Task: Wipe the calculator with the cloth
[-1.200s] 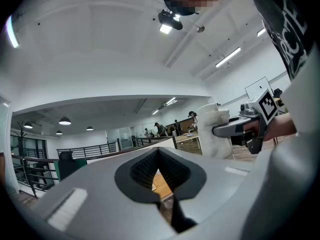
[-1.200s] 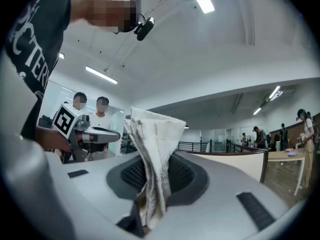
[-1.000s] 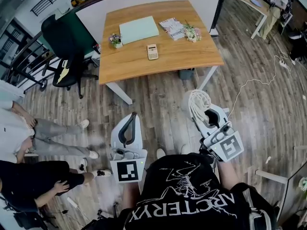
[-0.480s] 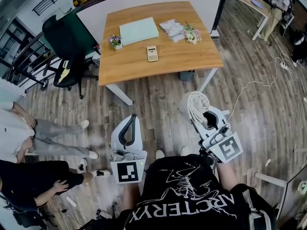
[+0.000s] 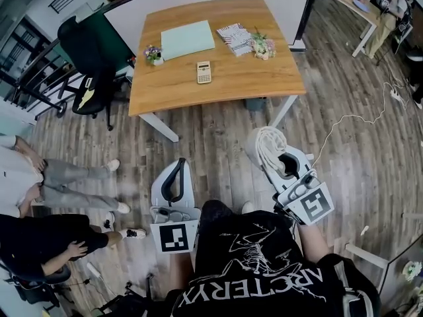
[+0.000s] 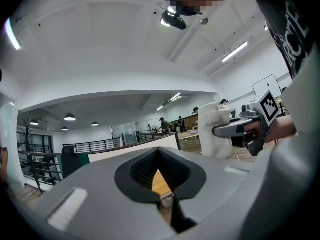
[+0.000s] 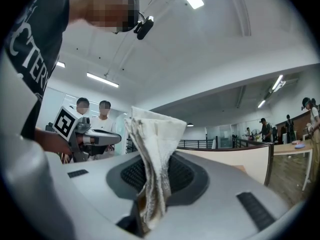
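The small beige calculator (image 5: 203,72) lies near the middle of the wooden table (image 5: 264,78), far ahead of both grippers. My right gripper (image 5: 267,145) is held over the floor at waist height, shut on a white cloth (image 5: 263,139). In the right gripper view the cloth (image 7: 152,154) stands up crumpled from between the jaws. My left gripper (image 5: 181,162) is beside it over the floor. Its jaws are closed together with nothing in them, and only a sliver of the table shows through the notch (image 6: 159,180).
On the table lie a pale green mat (image 5: 188,39), a booklet (image 5: 236,37) and two small flower pots (image 5: 263,46) (image 5: 154,55). A black office chair (image 5: 86,51) stands left of the table. People sit on the floor at the left (image 5: 39,177). A white cable (image 5: 350,117) trails across the floor at the right.
The view has shifted slightly, so the table sits a little lower and to the left. Both grippers keep almost the same pose, and the cloth stays gripped.
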`<action>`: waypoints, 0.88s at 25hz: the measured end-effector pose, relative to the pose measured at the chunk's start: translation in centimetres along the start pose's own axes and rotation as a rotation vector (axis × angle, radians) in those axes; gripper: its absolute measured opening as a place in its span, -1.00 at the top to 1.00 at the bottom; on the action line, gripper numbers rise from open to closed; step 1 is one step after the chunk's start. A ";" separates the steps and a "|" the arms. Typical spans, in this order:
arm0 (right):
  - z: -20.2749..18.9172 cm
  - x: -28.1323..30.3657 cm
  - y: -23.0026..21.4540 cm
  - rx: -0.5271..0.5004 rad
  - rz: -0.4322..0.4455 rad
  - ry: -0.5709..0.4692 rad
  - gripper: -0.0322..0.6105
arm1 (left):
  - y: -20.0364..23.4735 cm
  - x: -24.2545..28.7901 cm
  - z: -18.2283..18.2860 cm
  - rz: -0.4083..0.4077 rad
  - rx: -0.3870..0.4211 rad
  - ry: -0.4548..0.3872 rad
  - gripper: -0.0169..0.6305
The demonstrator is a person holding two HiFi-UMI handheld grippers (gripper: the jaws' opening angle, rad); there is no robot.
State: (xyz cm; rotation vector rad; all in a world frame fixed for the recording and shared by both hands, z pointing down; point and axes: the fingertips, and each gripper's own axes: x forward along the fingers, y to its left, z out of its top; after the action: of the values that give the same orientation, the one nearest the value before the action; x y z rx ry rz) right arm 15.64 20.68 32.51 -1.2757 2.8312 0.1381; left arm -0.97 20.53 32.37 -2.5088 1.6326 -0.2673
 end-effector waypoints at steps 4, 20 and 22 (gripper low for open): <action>-1.0 0.9 -1.6 0.015 0.003 0.009 0.62 | 0.1 2.0 -0.8 -0.006 -0.002 0.023 0.92; -2.6 24.8 -11.6 -0.029 -0.097 0.059 0.62 | 18.0 22.5 -3.4 -0.120 0.026 0.006 0.92; -2.6 26.3 -12.5 -0.038 -0.124 0.052 0.62 | 19.4 24.2 -3.4 -0.132 0.040 -0.008 0.92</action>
State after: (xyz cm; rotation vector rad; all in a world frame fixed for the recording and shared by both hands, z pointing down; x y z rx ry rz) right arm 7.60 -7.41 32.47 -1.4798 2.7940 0.1583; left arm -9.45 -9.48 33.35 -2.5883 1.4457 -0.2999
